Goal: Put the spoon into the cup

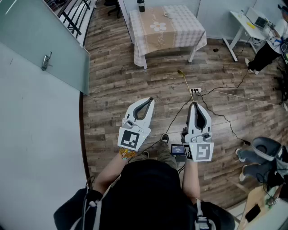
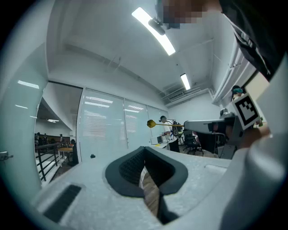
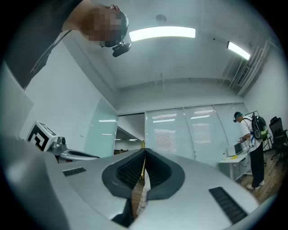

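A gold spoon [image 1: 184, 78] sticks forward out of my right gripper [image 1: 193, 103], which is shut on its thin handle [image 3: 142, 155]; the bowl points toward the far table. In the left gripper view the spoon's bowl [image 2: 151, 123] shows at mid-height, with its handle running right into the right gripper [image 2: 204, 126]. My left gripper [image 1: 150, 99] is held beside it at the same height, shut with nothing between its fingers [image 2: 135, 167]. A small white cup-like object [image 1: 166, 14] sits on the table with a checked cloth [image 1: 180, 31], well ahead of both grippers.
A dark bottle [image 1: 141, 5] stands at the table's back left. A power strip [image 1: 195, 90] and cables lie on the wooden floor. A glass wall with a door handle [image 1: 45, 60] runs along the left. A person [image 1: 265, 51] stands by a white desk [image 1: 240, 22] at the right.
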`<state>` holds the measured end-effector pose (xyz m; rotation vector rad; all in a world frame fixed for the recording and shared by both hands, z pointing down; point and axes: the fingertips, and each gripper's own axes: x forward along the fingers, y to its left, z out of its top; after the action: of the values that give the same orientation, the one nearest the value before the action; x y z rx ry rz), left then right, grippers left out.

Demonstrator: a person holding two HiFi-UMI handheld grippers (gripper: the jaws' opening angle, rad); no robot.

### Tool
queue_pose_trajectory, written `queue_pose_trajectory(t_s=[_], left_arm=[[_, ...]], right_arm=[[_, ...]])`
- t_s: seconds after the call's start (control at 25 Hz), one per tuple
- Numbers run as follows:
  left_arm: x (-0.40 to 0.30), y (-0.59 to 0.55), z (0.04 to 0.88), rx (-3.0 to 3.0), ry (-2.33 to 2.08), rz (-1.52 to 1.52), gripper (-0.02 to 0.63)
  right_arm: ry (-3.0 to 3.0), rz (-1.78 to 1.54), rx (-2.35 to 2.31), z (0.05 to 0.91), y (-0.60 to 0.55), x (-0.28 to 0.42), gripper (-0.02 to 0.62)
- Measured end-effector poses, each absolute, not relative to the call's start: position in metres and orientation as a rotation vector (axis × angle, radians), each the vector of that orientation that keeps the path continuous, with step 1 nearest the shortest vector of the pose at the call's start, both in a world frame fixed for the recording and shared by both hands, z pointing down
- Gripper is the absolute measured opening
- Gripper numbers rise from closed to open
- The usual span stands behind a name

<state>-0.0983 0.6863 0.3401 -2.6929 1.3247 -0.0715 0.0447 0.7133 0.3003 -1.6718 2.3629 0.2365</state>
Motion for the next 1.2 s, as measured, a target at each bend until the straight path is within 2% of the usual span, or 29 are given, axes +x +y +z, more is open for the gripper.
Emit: queue_pose_trajectory(t_s=[0.24, 0.44, 0.8, 1.04, 1.2], left_arm=[[-0.041, 0.625, 0.321, -2.689, 1.326, -0.031, 0.017], [-0.019, 0.588, 0.317, -2.687, 1.328, -0.029, 0.017], [-0.01, 0.474, 0.331, -2.702, 1.383, 0.021, 0.017], [-0.016, 0.379, 0.324, -2.58, 1.358, 0.081, 0.017], [-0.024, 0.314, 0.326, -2.613, 1.358, 0.104, 0.017]], right_arm=[[2.445, 0.298, -1.626, 0.297, 0.655, 0.098, 0.008], [2.485, 0.228, -1.523, 0.306, 0.627, 0.111, 0.009], [2.596, 0.245, -1.487, 0.319, 0.528, 0.113, 0.008], [2.585, 0.128, -1.518, 0.314, 0.414, 0.12, 0.009], [2.666, 0.183, -1.539, 0.304, 0.341, 0.115, 0.008]])
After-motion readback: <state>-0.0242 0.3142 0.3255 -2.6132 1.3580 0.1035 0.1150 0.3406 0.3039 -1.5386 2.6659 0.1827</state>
